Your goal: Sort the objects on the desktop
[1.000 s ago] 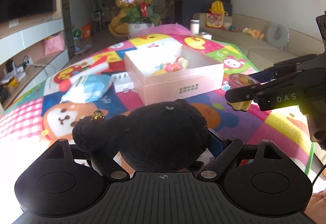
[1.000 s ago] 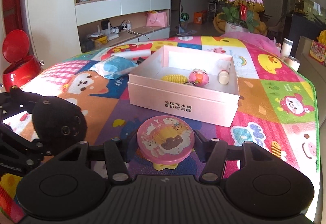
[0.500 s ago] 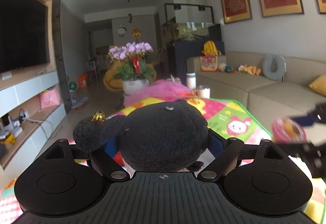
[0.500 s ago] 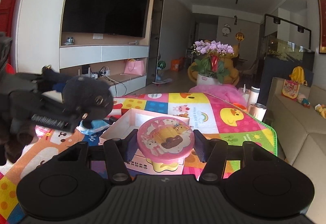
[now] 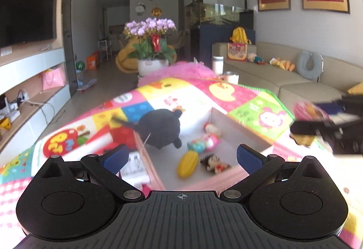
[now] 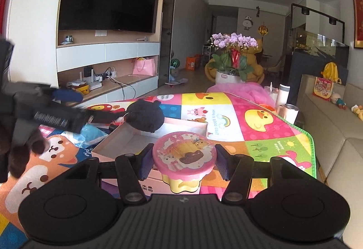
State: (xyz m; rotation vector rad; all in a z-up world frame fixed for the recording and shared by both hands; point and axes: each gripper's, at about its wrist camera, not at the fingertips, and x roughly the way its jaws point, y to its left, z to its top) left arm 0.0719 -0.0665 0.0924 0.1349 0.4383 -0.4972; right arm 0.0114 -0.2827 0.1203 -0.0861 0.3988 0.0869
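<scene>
A black plush toy (image 5: 160,127) is free of my left gripper (image 5: 181,156) and sits at the far left corner of the open pink box (image 5: 240,123); it also shows in the right wrist view (image 6: 146,116). My left gripper is open and empty above the box's near side. Small toys lie in the box: a yellow corn (image 5: 187,163) and two dolls (image 5: 205,142). My right gripper (image 6: 182,161) is shut on a round pink tin (image 6: 183,156) over the box's near right edge (image 6: 195,124).
The box rests on a colourful cartoon mat (image 6: 251,117). A blue packet (image 6: 90,132) and a white item (image 5: 133,166) lie left of the box. Cups (image 6: 290,110) stand at the table's far right edge. A sofa (image 5: 299,74) is to the right.
My left gripper has opened and let go of the black plush, which has dropped into the box's far left corner. Both grippers have moved over the box; the right still holds the tin.
</scene>
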